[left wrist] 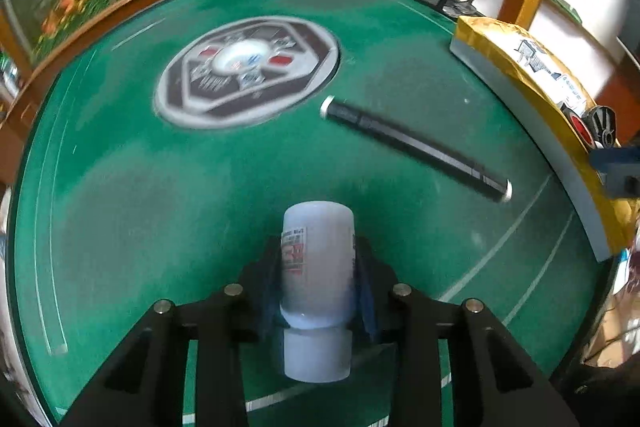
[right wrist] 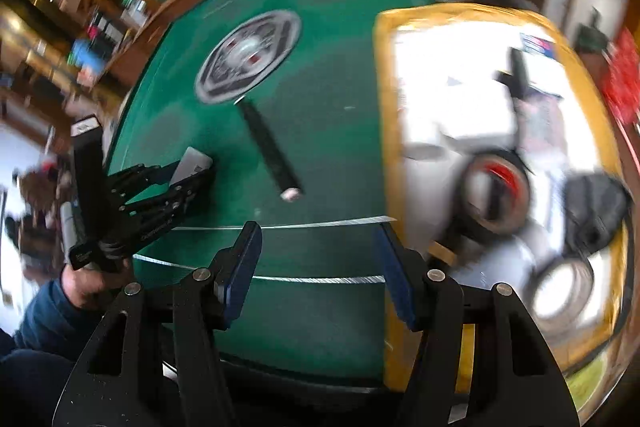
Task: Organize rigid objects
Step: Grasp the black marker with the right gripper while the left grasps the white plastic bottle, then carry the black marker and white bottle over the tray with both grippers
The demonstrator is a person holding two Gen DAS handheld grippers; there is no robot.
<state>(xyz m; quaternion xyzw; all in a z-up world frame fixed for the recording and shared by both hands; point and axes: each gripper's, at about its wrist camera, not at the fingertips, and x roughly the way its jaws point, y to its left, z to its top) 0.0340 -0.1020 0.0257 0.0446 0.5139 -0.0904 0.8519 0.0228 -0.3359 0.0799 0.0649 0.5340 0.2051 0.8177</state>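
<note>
A small white bottle [left wrist: 318,267] with a printed label lies on the green table [left wrist: 160,207] between the fingers of my left gripper [left wrist: 318,251]. Both blue pads press its sides, so the gripper is shut on it. A long black rod [left wrist: 416,147] with pale ends lies slantwise beyond it, towards the right. In the right wrist view my right gripper [right wrist: 318,267] hangs open over the table's near edge with nothing between its blue pads [right wrist: 244,267]. The left gripper [right wrist: 196,175] with the bottle [right wrist: 191,161] shows at the left there, and the black rod [right wrist: 272,151] in the middle.
A yellow-rimmed box [right wrist: 384,131] stands at the table's right side; it holds a tape roll [right wrist: 496,195], a black item [right wrist: 596,203] and other blurred things. A round printed emblem [left wrist: 246,71] marks the table's centre. A hand [right wrist: 86,283] in a blue sleeve grips the left tool.
</note>
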